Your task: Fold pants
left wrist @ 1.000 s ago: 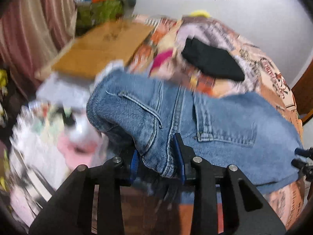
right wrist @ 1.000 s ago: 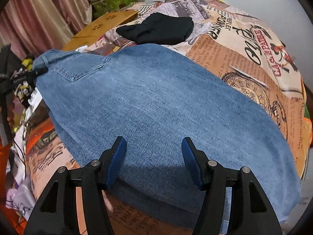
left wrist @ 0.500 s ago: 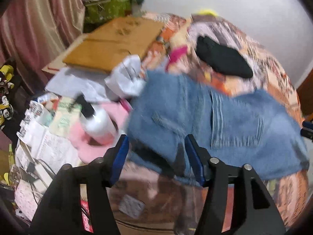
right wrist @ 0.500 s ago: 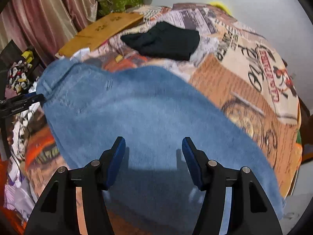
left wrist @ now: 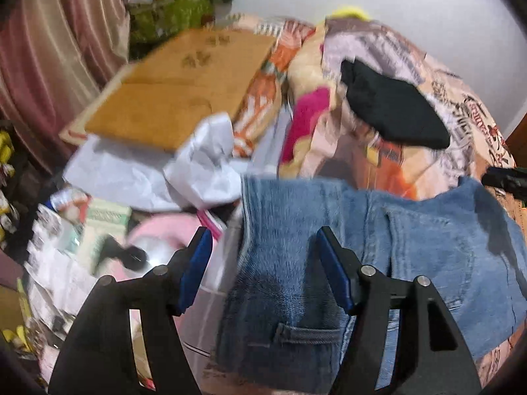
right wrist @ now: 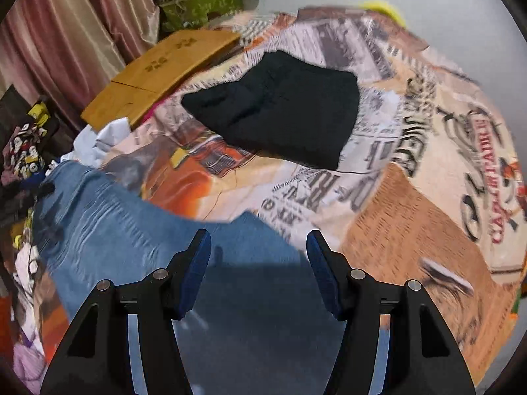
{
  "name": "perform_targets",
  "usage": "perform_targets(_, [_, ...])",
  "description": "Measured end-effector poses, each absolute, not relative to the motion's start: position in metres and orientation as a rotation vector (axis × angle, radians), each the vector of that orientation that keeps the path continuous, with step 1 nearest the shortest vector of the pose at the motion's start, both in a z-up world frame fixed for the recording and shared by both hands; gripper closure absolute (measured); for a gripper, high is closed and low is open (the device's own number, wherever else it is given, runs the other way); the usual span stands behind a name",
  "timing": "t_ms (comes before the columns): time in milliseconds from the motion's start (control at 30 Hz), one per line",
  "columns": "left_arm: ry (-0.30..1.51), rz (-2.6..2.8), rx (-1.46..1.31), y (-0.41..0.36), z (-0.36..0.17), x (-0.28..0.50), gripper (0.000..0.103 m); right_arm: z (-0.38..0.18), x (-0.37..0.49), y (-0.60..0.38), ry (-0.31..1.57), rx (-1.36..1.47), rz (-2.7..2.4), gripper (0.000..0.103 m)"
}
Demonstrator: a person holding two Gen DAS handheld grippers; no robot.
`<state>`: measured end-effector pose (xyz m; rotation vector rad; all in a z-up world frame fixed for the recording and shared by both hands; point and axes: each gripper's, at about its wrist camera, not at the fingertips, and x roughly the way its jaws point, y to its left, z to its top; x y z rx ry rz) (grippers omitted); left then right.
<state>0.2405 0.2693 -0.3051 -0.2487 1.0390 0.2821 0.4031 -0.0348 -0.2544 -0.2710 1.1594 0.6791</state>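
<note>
Spread over the bed (right wrist: pixel 411 230) is a cover printed like old newspapers and posters, with a white wall behind and pink curtains (left wrist: pixel 49 65) on the left. On this cover lie the blue jeans (left wrist: pixel 411 247), folded, at the near edge of the bed; one end hangs over the side toward the clutter of papers and a pink thing below. The left gripper (left wrist: pixel 263 266) hovers over that hanging end; its jaws are opening, the denim lies under the gap between them, and the blue pads do not press on it. The right gripper (right wrist: pixel 258 270) stands with its jaws wide apart above the other end of the jeans (right wrist: pixel 148 237), gripping nothing. Farther back on the cover rests a folded black garment (right wrist: pixel 280 112), well apart from the jeans. A wooden board (left wrist: pixel 184 92) lies at the bed's left side, with crumpled white paper (left wrist: pixel 204 164) just beside it.
</note>
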Motion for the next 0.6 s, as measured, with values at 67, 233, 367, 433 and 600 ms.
perform_targets(67, [1.059,0.283,-0.258,0.269,-0.319,0.238,0.038,-0.270,0.413,-0.028,1.213,-0.260,0.698,0.047])
perform_targets(233, [1.041,0.283,-0.326,0.276,-0.337,0.221,0.037,-0.288,0.407,-0.016,1.240,-0.287,0.786,0.062])
perform_targets(367, [1.030,0.298,-0.328,0.275,-0.336,0.220,0.036,-0.287,0.398,-0.015,1.204,-0.325,0.801,0.078])
perform_targets(433, [1.026,0.313,-0.282,0.269,-0.334,0.222,0.036,-0.282,0.389,-0.014,1.149,-0.361,0.784,0.088])
perform_targets(600, [1.025,0.344,-0.188,0.260,-0.333,0.223,0.035,-0.271,0.380,-0.018,1.075,-0.397,0.771,0.096])
